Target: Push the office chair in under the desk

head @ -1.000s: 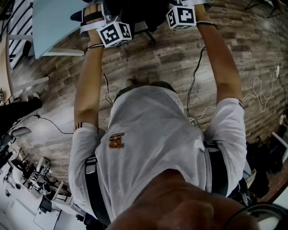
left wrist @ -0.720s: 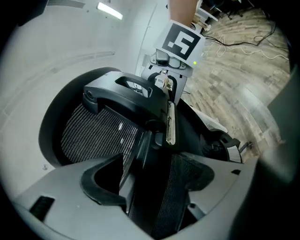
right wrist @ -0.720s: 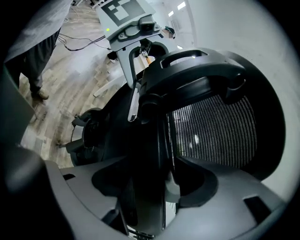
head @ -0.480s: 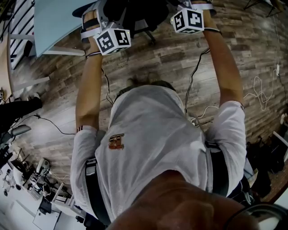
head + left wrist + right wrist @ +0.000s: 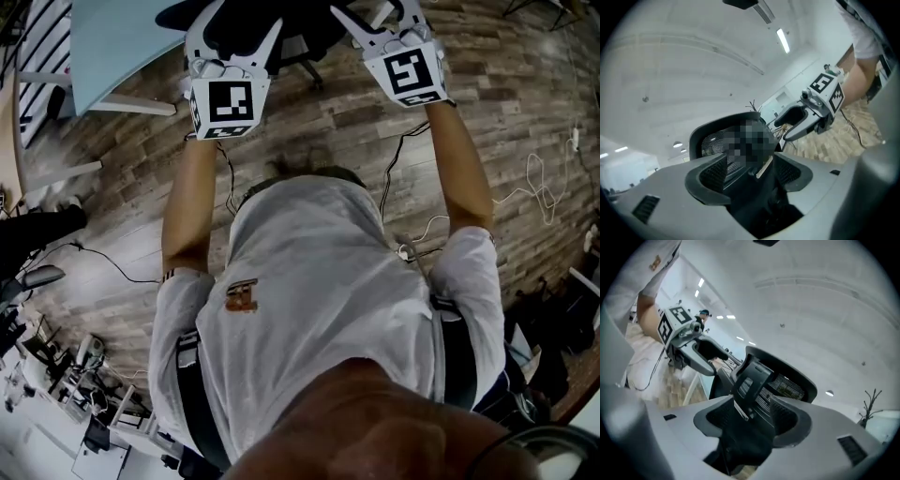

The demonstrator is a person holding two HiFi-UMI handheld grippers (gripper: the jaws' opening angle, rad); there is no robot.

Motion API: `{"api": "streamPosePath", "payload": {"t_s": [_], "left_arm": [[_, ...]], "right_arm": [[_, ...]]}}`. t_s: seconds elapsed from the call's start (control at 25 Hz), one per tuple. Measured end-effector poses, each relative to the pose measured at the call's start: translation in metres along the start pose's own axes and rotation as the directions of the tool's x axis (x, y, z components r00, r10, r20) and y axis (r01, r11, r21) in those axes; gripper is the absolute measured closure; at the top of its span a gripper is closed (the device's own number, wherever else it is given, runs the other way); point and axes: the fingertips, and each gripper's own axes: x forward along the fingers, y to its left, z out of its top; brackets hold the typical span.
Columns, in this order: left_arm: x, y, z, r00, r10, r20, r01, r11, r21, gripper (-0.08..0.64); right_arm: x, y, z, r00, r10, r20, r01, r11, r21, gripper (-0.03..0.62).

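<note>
The black office chair stands at the top of the head view, beside the light blue desk. My left gripper is held out over the chair's left side, open with its white fingers spread. My right gripper is open too, at the chair's right side. In the left gripper view the chair's mesh back rises between the wide jaws, with the right gripper beyond it. The right gripper view shows the chair back between its jaws and the left gripper farther off. Contact with the chair cannot be told.
Black cables and a white cable trail over the wood floor behind the grippers. Clutter fills the lower left, dark bags lie at the right. A white desk leg runs along the floor at upper left.
Both grippers have drawn back from the chair toward the person, their marker cubes lower in the head view. Their spread fingers show now, where before they were hidden over the chair.
</note>
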Motion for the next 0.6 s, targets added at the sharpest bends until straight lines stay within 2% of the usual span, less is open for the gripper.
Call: {"api": "streamPosePath", "payload": {"t_s": [0.12,0.28,0.4,0.6], "left_arm": [[-0.013,0.002,0.016,0.997,-0.018,0.076,0.028,0.990,-0.140,0.279],[-0.027,0.000,0.032,0.987,-0.047,0.157,0.087,0.961,-0.261,0.352],[-0.034,-0.007,0.040,0.977,-0.067,0.200,0.130,0.939,-0.319,0.415],[-0.044,-0.011,0.046,0.969,-0.077,0.237,0.163,0.914,-0.370,0.484]], "right_arm": [[-0.011,0.012,0.028,0.996,0.007,0.088,-0.018,0.991,0.129,0.377],[-0.024,0.025,0.059,0.975,0.004,0.224,-0.063,0.964,0.258,0.458],[-0.031,0.037,0.064,0.973,0.013,0.229,-0.097,0.929,0.358,0.504],[-0.035,0.048,0.074,0.963,-0.001,0.270,-0.123,0.888,0.442,0.536]]}}
